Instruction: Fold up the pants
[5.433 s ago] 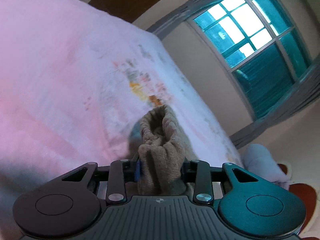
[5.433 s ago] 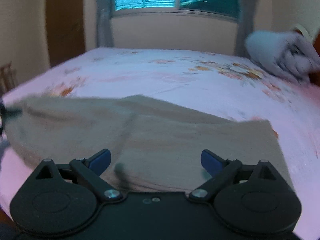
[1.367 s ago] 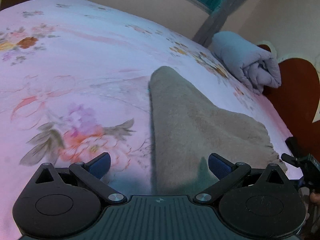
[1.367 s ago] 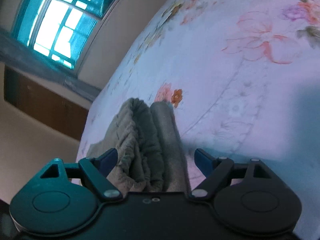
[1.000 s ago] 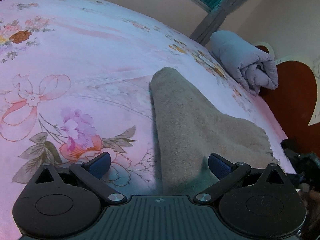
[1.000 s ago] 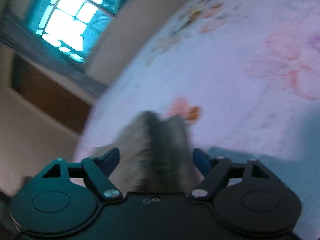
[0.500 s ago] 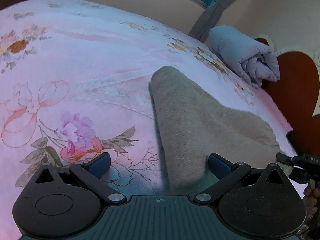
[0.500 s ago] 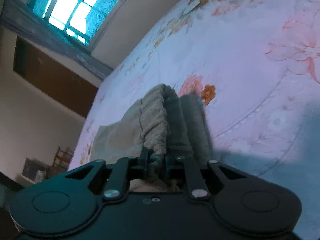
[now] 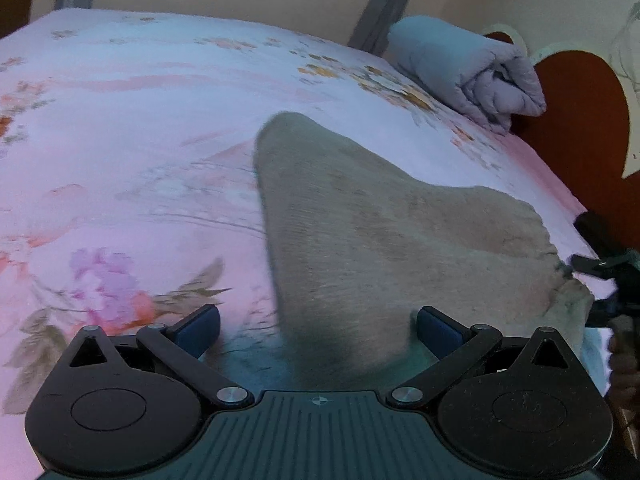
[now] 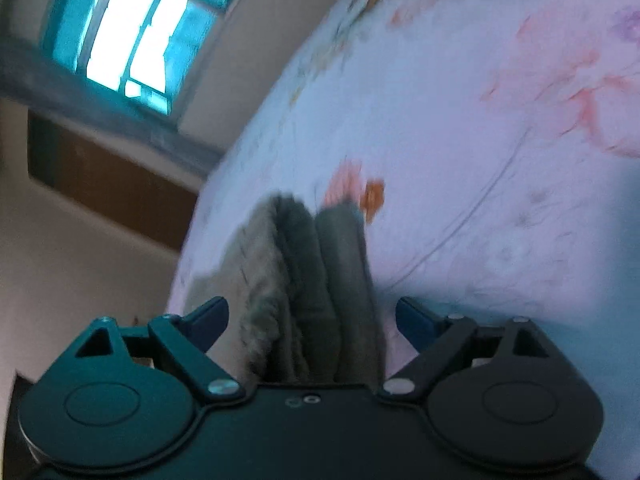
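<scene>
Beige folded pants (image 9: 360, 248) lie on the floral bed sheet (image 9: 140, 140). My left gripper (image 9: 318, 328) is open, with the near end of the pants lying between its blue fingertips, untouched by either. At the right edge of the left wrist view my right gripper (image 9: 592, 288) sits at the gathered waistband end. In the right wrist view the bunched waistband (image 10: 308, 272) runs between the spread fingers of my right gripper (image 10: 312, 318). Its jaws are opening and the pads stand clear of the cloth.
A rolled grey quilt (image 9: 468, 72) rests at the far right of the bed against a red-brown headboard (image 9: 576, 128). A hand (image 9: 622, 360) shows at the right edge. A bright window (image 10: 132, 28) and brown woodwork (image 10: 108, 184) lie beyond the bed.
My right gripper was shut on the waistband half a second ago and has let it go, its fingers now spread wide. My left gripper stayed open and rolled slightly.
</scene>
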Demonstrator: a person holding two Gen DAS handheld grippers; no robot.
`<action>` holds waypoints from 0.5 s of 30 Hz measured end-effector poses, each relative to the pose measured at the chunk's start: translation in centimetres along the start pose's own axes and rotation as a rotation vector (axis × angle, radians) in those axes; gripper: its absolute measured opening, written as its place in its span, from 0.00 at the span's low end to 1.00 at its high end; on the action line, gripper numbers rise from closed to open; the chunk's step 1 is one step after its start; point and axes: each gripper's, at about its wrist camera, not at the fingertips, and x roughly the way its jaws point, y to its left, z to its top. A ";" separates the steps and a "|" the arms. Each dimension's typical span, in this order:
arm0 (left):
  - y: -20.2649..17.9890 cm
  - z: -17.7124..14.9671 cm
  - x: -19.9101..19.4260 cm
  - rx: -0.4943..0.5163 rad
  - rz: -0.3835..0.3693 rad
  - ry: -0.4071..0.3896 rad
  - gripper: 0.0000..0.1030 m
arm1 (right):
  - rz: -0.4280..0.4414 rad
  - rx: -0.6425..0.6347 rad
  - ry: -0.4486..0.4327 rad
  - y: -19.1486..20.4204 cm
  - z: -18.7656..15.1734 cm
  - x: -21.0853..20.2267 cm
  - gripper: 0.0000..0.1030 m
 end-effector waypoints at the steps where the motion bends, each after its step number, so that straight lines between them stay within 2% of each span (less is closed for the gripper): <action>1: -0.2 0.2 0.3 0.005 -0.018 0.012 1.00 | -0.006 -0.019 0.025 0.5 0.0 1.1 0.85; 4: 0.0 0.7 1.3 -0.026 -0.146 0.086 1.00 | 0.003 -0.073 0.104 1.9 0.5 3.5 0.89; 5: 0.2 1.0 1.7 -0.043 -0.182 0.116 0.99 | -0.002 -0.079 0.129 2.4 0.7 4.3 0.89; 6: 0.3 1.2 1.9 -0.046 -0.194 0.128 0.99 | -0.011 -0.096 0.152 3.0 0.9 5.0 0.83; 7: 0.3 1.4 2.1 -0.041 -0.210 0.141 0.75 | -0.027 -0.119 0.169 3.5 1.1 5.4 0.58; 8: 0.4 1.5 2.2 -0.040 -0.216 0.146 0.52 | -0.045 -0.133 0.186 3.9 1.2 5.6 0.48; 9: 0.6 1.6 2.3 -0.066 -0.218 0.145 0.48 | -0.039 -0.124 0.191 4.0 1.4 5.6 0.46; 11: 1.1 1.5 2.0 -0.090 -0.238 0.123 0.27 | -0.015 -0.170 0.189 5.1 1.4 5.1 0.41; 13: 2.0 1.5 1.0 -0.139 -0.290 0.081 0.23 | 0.004 -0.214 0.179 6.5 1.5 4.6 0.38; 15: 2.6 2.1 -0.7 -0.149 -0.340 0.011 0.23 | 0.060 -0.254 0.157 8.4 2.2 4.3 0.36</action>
